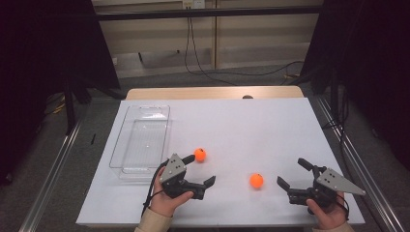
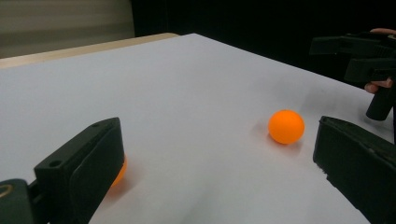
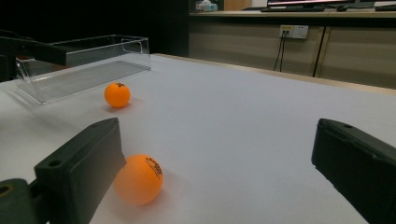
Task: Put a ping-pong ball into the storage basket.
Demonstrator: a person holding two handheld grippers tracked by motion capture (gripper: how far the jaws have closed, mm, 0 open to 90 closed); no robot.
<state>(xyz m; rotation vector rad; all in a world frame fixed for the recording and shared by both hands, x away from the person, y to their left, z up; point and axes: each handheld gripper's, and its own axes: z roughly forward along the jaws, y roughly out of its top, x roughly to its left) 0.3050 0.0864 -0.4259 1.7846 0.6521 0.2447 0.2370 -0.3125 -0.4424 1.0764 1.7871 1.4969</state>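
Approach step. Left tool (image 1: 199, 170) and right tool (image 1: 292, 174) both stand jaws apart, nothing gripped. One orange ball (image 1: 200, 154) rests beside the left tool's far jaw; second ball (image 1: 256, 181) lies just off the right tool's jaw. Next: centre, then close.

L gripper (image 1: 198, 169) & R gripper (image 1: 293, 173) both agape, low.

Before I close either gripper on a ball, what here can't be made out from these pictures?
- Left gripper view: the near orange ball is mostly hidden behind the left jaw; contact unclear.
- Right gripper view: print on the closer ball is too small to read; touching the jaw or not is unclear.
- High view: the clear tray walls are hard to trace.
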